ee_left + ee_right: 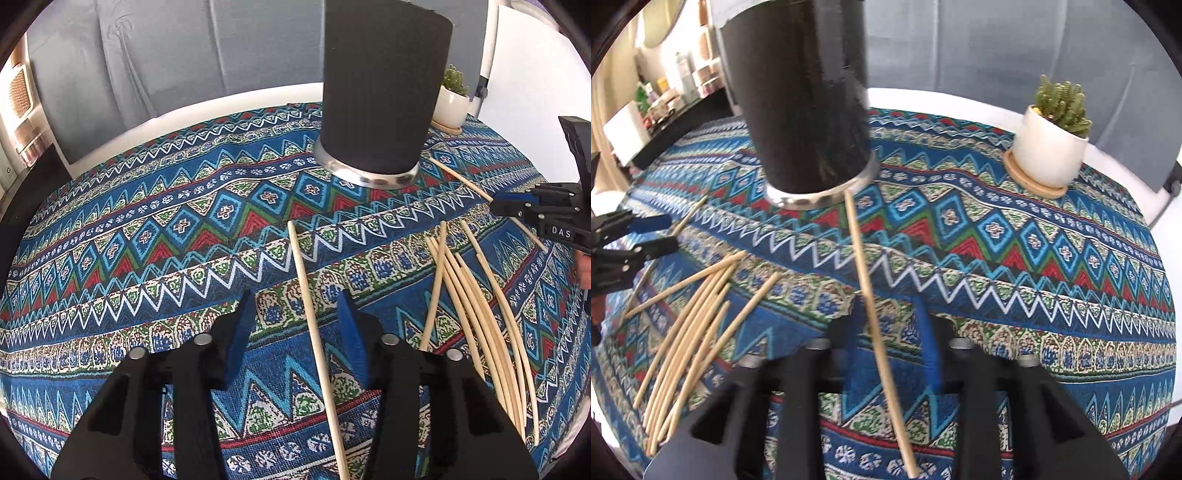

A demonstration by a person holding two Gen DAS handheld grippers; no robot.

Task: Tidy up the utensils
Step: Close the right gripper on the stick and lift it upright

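A tall black utensil holder (380, 96) with a silver base stands on the patterned cloth; it also shows in the right wrist view (809, 103). Several wooden chopsticks (476, 310) lie in a loose pile on the cloth, also in the right wrist view (690, 332). One single chopstick (314, 332) lies just inside my left gripper's right finger. My left gripper (299, 332) is open and empty above the cloth. My right gripper (886, 339) is open, with another chopstick (871, 306) lying between its fingers, pointing at the holder's base. The right gripper also shows in the left wrist view (517, 203).
A small cactus in a white pot (1052, 147) on a wooden saucer stands at the table's far right, also in the left wrist view (452, 103). A grey sofa (166, 66) is behind the table. Shelves with clutter (665, 92) stand at the far left.
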